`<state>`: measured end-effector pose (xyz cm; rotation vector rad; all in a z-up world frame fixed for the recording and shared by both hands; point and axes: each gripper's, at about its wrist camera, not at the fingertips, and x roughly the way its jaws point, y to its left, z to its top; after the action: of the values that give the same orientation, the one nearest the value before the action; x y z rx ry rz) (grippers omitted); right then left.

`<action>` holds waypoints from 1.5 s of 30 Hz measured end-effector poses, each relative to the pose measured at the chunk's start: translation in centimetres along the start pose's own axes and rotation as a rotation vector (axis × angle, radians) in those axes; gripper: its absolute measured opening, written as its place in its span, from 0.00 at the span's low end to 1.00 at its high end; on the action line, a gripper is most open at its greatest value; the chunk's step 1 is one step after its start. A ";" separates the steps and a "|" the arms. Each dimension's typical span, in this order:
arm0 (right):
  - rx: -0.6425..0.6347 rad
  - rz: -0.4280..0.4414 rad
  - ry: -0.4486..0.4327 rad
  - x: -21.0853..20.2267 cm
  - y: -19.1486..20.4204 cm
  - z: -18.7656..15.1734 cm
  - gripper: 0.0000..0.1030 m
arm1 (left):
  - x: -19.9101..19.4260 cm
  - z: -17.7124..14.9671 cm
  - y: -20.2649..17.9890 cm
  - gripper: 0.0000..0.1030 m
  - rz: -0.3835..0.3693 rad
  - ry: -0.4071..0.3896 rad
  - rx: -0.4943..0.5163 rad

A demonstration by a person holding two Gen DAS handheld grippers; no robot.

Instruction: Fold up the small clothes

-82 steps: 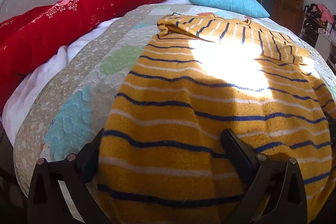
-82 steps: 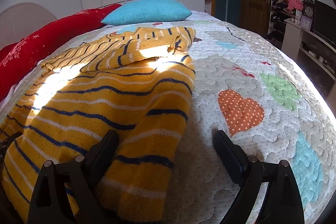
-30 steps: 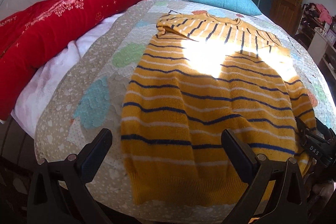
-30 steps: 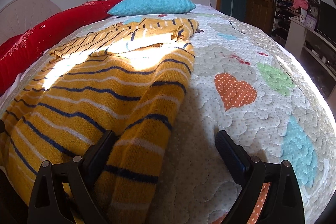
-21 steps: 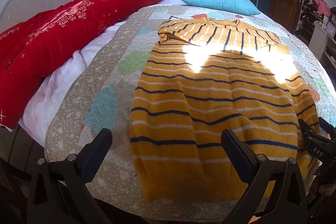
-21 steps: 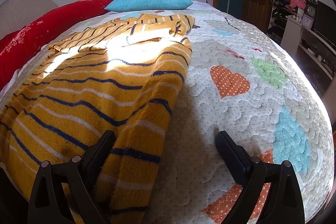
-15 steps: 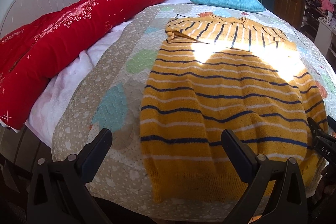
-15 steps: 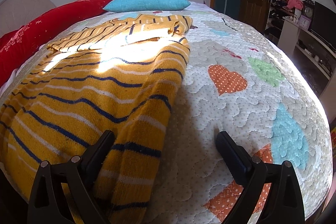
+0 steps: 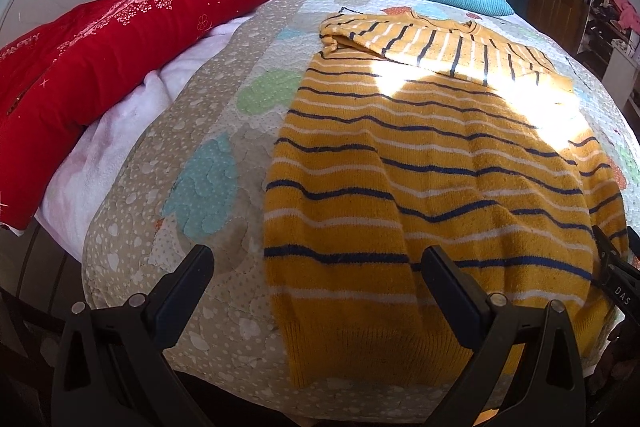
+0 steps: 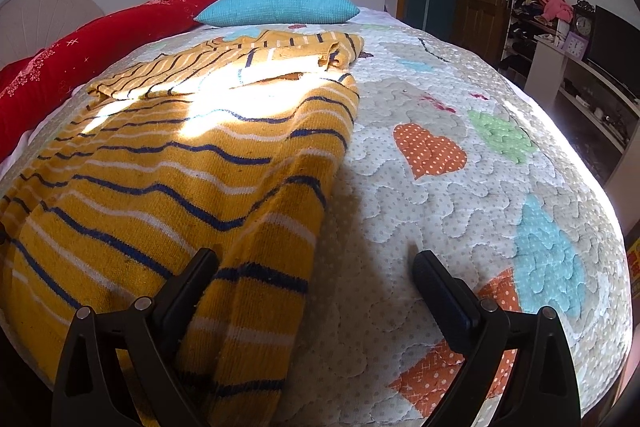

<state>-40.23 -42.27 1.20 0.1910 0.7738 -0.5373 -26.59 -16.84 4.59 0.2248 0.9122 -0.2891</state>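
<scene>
Both grippers withdrawn toward the bed's foot since earlier frames; more quilt (image 9: 208, 131) showing. Left gripper (image 9: 316, 281): jaws spread, empty, straddling the hem's lower-left corner. Right gripper (image 10: 316, 277): spread, empty, at the opposite hem corner. Striped yellow sweater (image 9: 420, 163): flat, frame centre, sleeves folded across top. Advice: pinch both hem corners evenly, lift together. Open quilt lies frame right; red duvet (image 9: 120, 39) upper left.
</scene>
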 end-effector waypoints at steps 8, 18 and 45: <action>0.000 -0.002 -0.003 0.0 0.0 0.0 0.97 | 0.5 -0.1 -0.2 1.00 0.008 0.015 0.003; -0.001 -0.002 -0.006 -0.1 0.0 -0.1 0.97 | 0.7 -0.3 -0.2 1.00 0.006 0.020 0.004; -0.045 0.150 0.055 -2.9 -1.3 -2.3 0.97 | 1.5 -0.2 7.2 1.00 -0.272 0.031 -0.302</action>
<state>-44.00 -41.43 1.64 0.2209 0.8175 -0.3735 -23.45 -10.21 3.80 -0.1756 1.0049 -0.3945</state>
